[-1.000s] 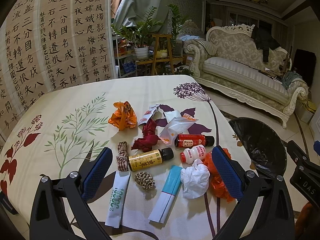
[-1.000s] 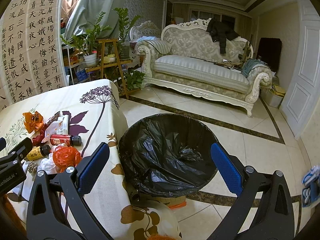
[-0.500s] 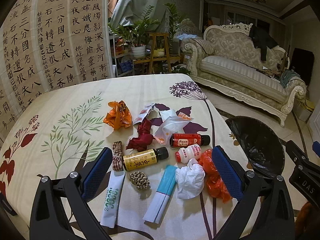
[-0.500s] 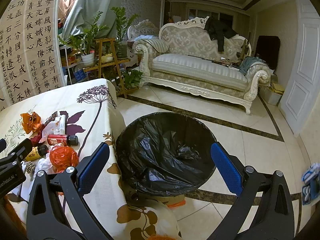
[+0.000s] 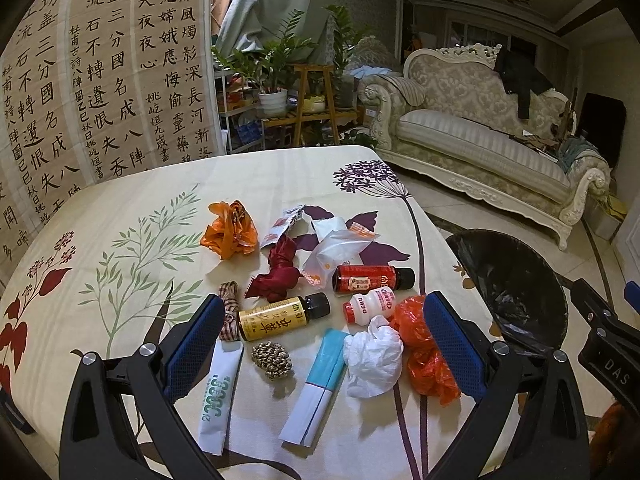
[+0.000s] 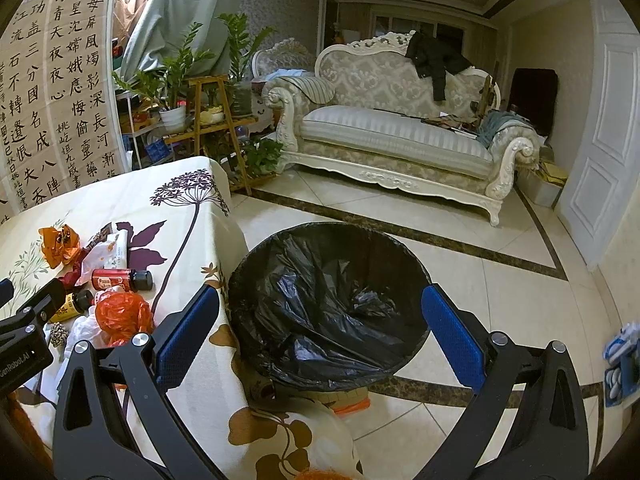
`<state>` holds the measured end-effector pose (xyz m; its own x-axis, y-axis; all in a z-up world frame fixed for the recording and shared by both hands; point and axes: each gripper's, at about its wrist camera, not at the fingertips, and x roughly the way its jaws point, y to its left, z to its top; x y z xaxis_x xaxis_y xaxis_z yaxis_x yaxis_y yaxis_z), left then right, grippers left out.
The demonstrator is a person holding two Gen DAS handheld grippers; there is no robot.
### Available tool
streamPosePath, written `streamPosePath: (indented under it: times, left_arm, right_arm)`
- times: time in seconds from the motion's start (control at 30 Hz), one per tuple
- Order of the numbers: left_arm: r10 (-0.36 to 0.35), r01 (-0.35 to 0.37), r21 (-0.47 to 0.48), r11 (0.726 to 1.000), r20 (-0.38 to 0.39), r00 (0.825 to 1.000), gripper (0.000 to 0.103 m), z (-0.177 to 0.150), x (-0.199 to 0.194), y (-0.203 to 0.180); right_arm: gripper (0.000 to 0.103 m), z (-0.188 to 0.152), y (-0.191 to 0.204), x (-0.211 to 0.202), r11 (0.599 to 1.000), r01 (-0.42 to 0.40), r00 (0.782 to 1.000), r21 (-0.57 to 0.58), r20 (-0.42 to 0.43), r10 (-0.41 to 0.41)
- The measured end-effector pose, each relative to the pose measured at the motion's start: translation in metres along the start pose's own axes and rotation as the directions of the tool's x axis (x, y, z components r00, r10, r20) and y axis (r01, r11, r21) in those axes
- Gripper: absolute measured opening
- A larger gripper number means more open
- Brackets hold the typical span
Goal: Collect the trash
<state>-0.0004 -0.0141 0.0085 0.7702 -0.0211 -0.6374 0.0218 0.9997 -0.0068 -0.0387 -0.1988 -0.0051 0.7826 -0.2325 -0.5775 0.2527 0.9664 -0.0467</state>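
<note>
Left tongs (image 5: 320, 332) spread wide, empty, above surface (image 5: 120, 208) litter; right tongs (image 6: 320, 328) released over bin liner (image 6: 320, 300).

Left hand-held gripper (image 5: 320, 336) & right hand-held gripper (image 6: 320, 330): both jaws wide apart, empty

A cream tablecloth printed with green sprigs and purple blossoms (image 5: 132, 216) carried a crumpled orange plastic bag (image 5: 230, 230), a knotted dark-red ribbon (image 5: 278, 274), a red-labelled brown bottle (image 5: 370, 278), a yellow-labelled brown bottle (image 5: 280, 317) and a crumpled white tissue (image 5: 372, 358), while at the right of the frame sat a glossy black bin liner (image 6: 328, 304).
</note>
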Motion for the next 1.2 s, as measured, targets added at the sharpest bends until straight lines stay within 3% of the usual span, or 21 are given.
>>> streamPosePath:
  times: [1.0, 1.2]
  left_arm:
    - [-0.018, 0.018, 0.013, 1.0, -0.015, 1.0, 0.097, -0.001, 0.004, -0.003]
    - [-0.007, 0.007, 0.0, 1.0, -0.022, 1.0, 0.097, 0.0, 0.004, 0.014]
  right_arm:
    - [0.099, -0.004, -0.001, 0.005, 1.0, -0.017, 0.999, 0.011, -0.027, 0.017]
    - [0.099, -0.001, 0.004, 0.007, 0.999, -0.033, 0.999, 0.006, -0.037, 0.033]
